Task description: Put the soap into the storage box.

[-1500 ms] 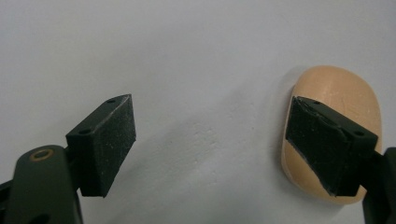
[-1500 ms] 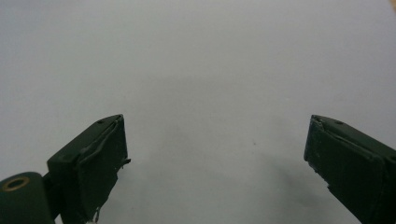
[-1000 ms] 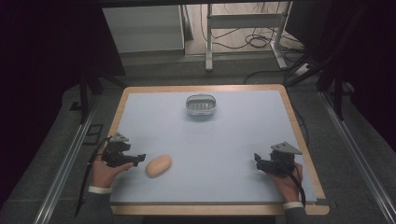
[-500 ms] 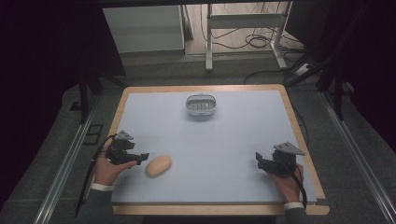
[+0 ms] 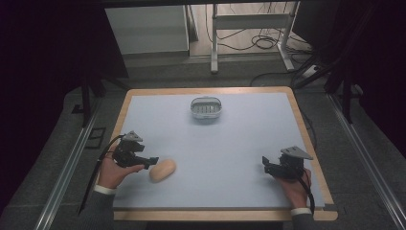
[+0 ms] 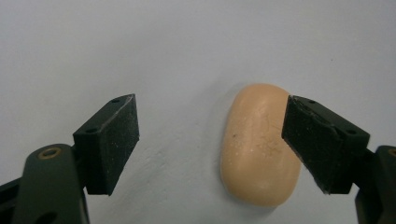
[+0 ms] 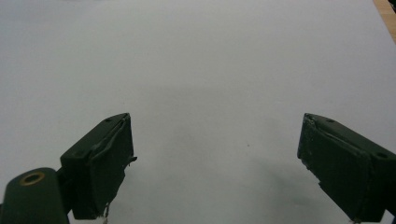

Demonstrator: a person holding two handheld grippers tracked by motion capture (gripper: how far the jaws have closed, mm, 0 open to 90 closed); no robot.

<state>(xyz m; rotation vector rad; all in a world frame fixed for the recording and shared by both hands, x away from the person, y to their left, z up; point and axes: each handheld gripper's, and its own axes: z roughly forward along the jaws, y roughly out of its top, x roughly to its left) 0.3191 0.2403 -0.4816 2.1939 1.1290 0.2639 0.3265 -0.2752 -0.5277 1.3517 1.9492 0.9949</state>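
Table (image 5: 239, 153): pale blue top, with a small grey dish (image 5: 206, 108) standing alone at the far middle. Nothing is in the dish as far as the high view shows, so the job reads as barely begun; the pick, the carry and any placing are all left (the dish is the likely destination, my guess only).

Right gripper (image 5: 266, 166): parked low at the near right edge, jaws wide apart over bare table, nothing between them.

Left gripper (image 5: 149, 162): near left side, jaws spread wide after a slight closing just now, not gripping.

Soap bar (image 6: 259, 144): tan, oval, lying flat on the table. In the left gripper view it sits off-centre, its edge behind the right-hand jaw, with a wide gap to the other jaw. Not lifted, not pinched.
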